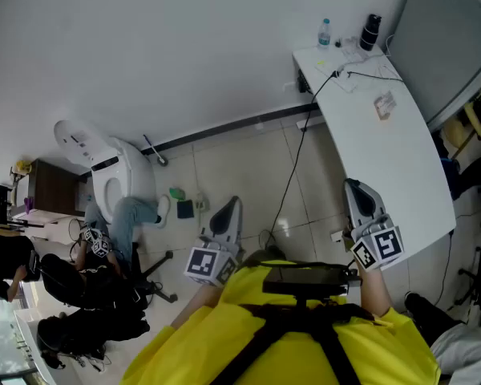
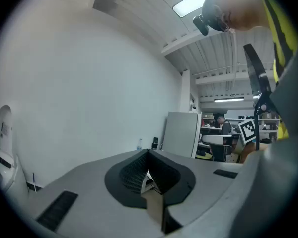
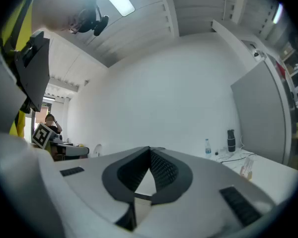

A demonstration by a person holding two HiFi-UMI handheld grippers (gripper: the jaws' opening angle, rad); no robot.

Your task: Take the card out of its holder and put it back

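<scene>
The card holder (image 1: 384, 103), a small clear stand with a pale card in it, sits on the white table (image 1: 401, 183) at the right. It also shows in the right gripper view as a small stand (image 3: 247, 168) at the far right. My left gripper (image 1: 233, 204) is held up over the floor, far to the left of the table, shut and empty. In its own view the jaws (image 2: 148, 155) meet at the tip. My right gripper (image 1: 353, 186) hovers at the table's near left edge, short of the holder, shut with nothing in it (image 3: 150, 151).
A water bottle (image 1: 325, 33) and a dark flask (image 1: 370, 31) stand at the table's far end, with cables (image 1: 361, 74) running off to the floor. A grey partition (image 1: 449, 38) borders the table. A white machine (image 1: 112, 175) and a seated person (image 1: 88, 271) are at the left.
</scene>
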